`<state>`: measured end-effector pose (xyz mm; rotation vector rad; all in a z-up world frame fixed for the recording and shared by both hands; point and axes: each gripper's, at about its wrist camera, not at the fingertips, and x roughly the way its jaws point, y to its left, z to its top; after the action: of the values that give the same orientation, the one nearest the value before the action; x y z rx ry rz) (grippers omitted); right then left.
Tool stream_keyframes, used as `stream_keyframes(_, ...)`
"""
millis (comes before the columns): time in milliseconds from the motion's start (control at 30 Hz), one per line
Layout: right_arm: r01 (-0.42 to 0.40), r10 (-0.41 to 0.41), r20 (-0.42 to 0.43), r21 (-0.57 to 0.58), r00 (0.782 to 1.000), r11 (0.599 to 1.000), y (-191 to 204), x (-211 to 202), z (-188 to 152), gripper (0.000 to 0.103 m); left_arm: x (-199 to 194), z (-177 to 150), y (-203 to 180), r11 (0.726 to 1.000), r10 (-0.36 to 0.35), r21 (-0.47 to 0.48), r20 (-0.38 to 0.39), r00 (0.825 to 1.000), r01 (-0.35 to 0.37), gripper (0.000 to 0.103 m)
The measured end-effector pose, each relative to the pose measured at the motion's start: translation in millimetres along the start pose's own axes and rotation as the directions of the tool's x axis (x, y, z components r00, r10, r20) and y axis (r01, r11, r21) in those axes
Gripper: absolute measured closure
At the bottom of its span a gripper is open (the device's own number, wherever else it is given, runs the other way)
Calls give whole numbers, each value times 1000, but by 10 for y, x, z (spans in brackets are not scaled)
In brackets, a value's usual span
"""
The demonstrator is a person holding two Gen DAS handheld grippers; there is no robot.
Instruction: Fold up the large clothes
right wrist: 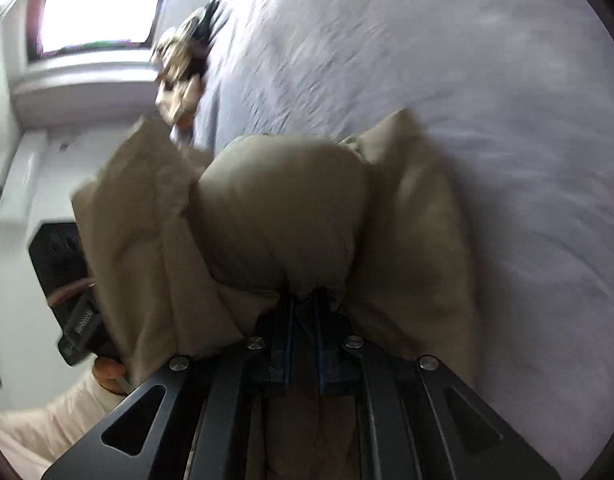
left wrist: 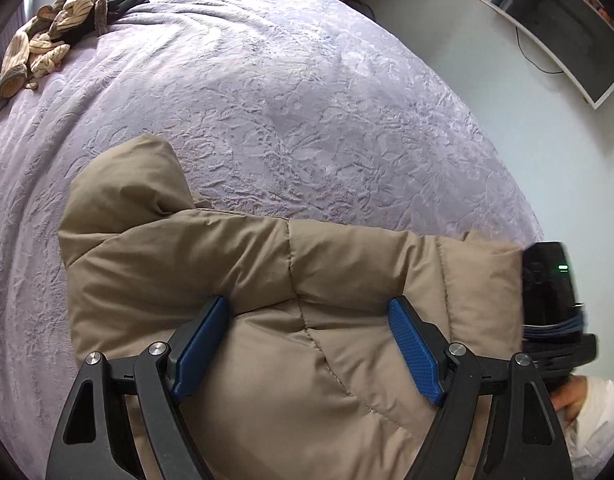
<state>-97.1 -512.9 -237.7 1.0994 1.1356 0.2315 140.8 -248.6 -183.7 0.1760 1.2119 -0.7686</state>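
A: Listing item 1: where is the tan padded jacket [left wrist: 291, 320]?

B: Lying on the lilac bedspread [left wrist: 267, 80], near its edge.

A: Left gripper [left wrist: 307, 344]?

B: Jaws wide apart over the jacket, pads clear of the fabric.

A: Right gripper [right wrist: 303, 304]?

B: Pinched together on a jacket fold; view blurred.

A: Item 2?

B: Striped clothes heap [left wrist: 55, 28], far corner.

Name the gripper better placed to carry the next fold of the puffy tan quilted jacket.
Right, probably. The right gripper is shut on a bunch of the puffy tan quilted jacket, while the left gripper is open astride it, gripping nothing.
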Motion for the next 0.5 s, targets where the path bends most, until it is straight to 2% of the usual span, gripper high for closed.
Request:
stream_keyframes(33,23,-23,-17,-15,1000,1000,-19,143,34,98,16,12,-18,1000,3,0,-3,1000,-3,21)
stream_keyframes(167,9,-8,-21,58,1000,998,-189,195,-32,98,81,18,-161,998,49,29,-17,999,-49,21)
stream_keyframes(333,169,-169,1,-1,986,986,31,17,-198,91,98,-21,-222,996,72,55,-19,997,-71,21)
stream_keyframes(400,226,-226,7,-4,974,974,116,-118,-251,79,96,-21,-215,996,73,53,-19,997,-72,21)
stream_keyframes(467,250,-250,29,0,968,968,194,-311,-298,60,99,-18,-212,996,75,50,-19,997,-74,21)
stream_keyframes(500,260,-260,47,-1,965,966,220,-437,-348,55,98,-20,-216,996,78,50,-18,997,-77,21)
